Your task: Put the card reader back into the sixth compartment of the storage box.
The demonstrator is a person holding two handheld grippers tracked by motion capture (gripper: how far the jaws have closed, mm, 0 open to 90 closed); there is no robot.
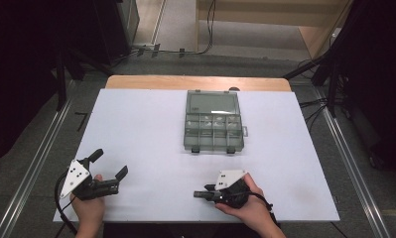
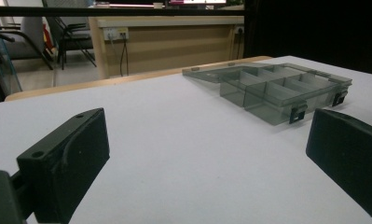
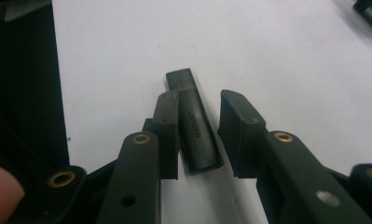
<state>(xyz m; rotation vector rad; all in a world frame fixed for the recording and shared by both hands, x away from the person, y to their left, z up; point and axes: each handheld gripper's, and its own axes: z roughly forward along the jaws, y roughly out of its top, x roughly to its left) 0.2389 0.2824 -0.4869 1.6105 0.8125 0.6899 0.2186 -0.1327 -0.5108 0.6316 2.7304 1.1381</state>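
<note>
We've got the right hand-held gripper [image 3: 198,135] part open around a small black stick [image 3: 194,128] near the tabletop's [image 1: 151,124] near edge, looks light, stiff, slick, so squeeze its long flat sides.

Open grey compartment box [image 1: 214,121] on white table [image 1: 136,129]

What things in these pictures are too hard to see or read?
- Small print on the black stick-shaped device: right gripper view, blurred, unreadable.
- Whether the right gripper grips that device: one jaw touches it, the other stands apart.
- Contents of the grey see-through plastic compartment box: high view too small; in the left gripper view its walls hide the floors.
- The left gripper: its right-hand jaw is cut off by the picture's edge.
</note>
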